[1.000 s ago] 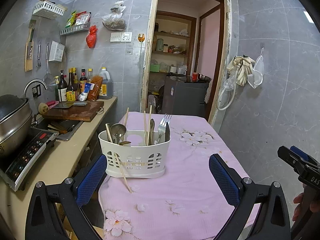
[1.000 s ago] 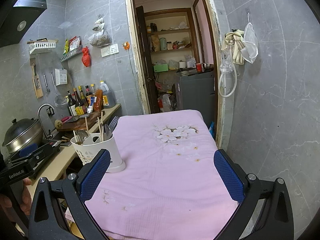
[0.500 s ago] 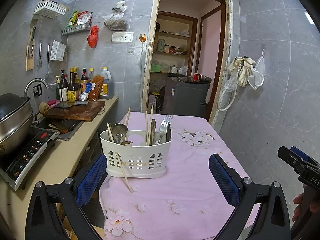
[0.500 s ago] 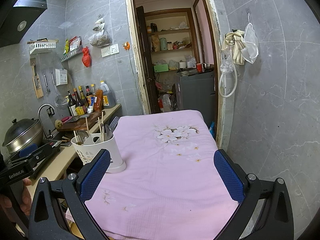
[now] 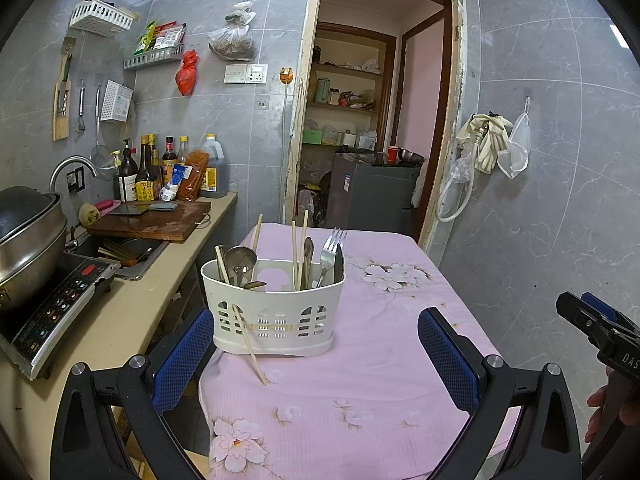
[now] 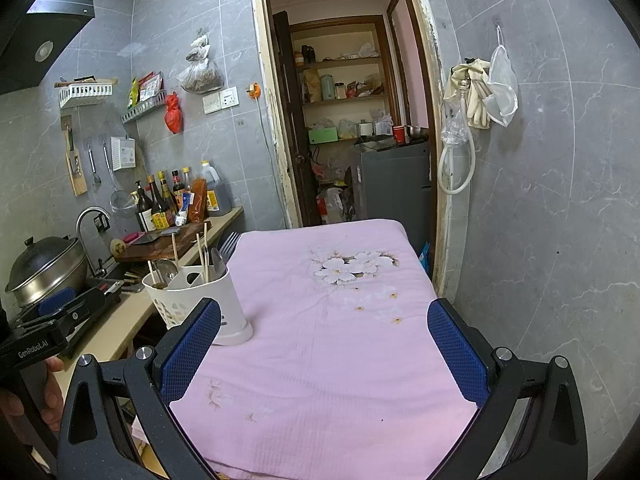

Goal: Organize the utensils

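Note:
A white slotted utensil holder (image 5: 274,312) stands on the pink flowered tablecloth (image 5: 360,360) near the table's left edge. It holds chopsticks, spoons (image 5: 240,260) and a fork (image 5: 330,250). One chopstick (image 5: 250,348) leans against its front, tip on the cloth. My left gripper (image 5: 314,350) is open and empty, just in front of the holder. My right gripper (image 6: 324,344) is open and empty over the cloth (image 6: 332,320), with the holder (image 6: 196,300) at its left finger.
A counter (image 5: 132,312) runs along the left with an induction cooker (image 5: 52,312), steel pot (image 5: 28,248), sink, cutting board (image 5: 154,224) and bottles. A doorway (image 5: 372,128) with a grey appliance lies behind the table. Tiled wall stands on the right.
The left gripper has edged slightly closer to the utensil holder. The right gripper has barely moved.

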A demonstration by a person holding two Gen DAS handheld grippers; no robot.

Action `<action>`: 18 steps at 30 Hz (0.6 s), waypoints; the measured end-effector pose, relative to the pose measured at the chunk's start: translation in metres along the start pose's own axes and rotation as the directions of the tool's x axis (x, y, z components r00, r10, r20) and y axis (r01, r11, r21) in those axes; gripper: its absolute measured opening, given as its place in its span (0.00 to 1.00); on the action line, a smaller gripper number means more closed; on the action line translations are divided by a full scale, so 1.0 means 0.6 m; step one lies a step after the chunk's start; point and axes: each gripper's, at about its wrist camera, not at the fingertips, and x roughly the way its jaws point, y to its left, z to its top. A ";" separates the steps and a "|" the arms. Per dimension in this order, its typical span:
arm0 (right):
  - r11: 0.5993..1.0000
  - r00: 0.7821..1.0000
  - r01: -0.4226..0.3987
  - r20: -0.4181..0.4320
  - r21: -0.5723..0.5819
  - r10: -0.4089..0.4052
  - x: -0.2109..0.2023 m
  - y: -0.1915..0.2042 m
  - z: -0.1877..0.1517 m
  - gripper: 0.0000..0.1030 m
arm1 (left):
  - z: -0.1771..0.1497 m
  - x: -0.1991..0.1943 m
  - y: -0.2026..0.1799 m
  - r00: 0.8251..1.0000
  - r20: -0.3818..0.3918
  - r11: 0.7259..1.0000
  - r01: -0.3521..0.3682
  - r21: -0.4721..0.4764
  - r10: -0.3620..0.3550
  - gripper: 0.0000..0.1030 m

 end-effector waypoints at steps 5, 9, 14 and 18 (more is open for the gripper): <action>1.000 1.000 0.000 0.000 -0.001 0.000 -0.001 0.002 -0.001 0.99 | 0.000 0.000 0.000 1.000 0.000 1.000 0.000 0.002 0.000 1.00; 1.000 1.000 -0.001 0.000 -0.002 0.001 -0.001 0.004 -0.002 0.99 | 0.000 0.000 0.000 1.000 -0.001 1.000 0.001 0.002 -0.001 1.00; 1.000 1.000 -0.002 -0.001 -0.001 0.002 -0.001 0.004 -0.002 0.99 | 0.000 0.000 -0.001 1.000 -0.001 1.000 0.001 0.001 -0.001 1.00; 1.000 1.000 -0.001 -0.002 -0.001 0.001 -0.001 0.006 -0.002 0.99 | -0.001 -0.001 0.000 1.000 -0.001 1.000 0.001 0.000 -0.001 1.00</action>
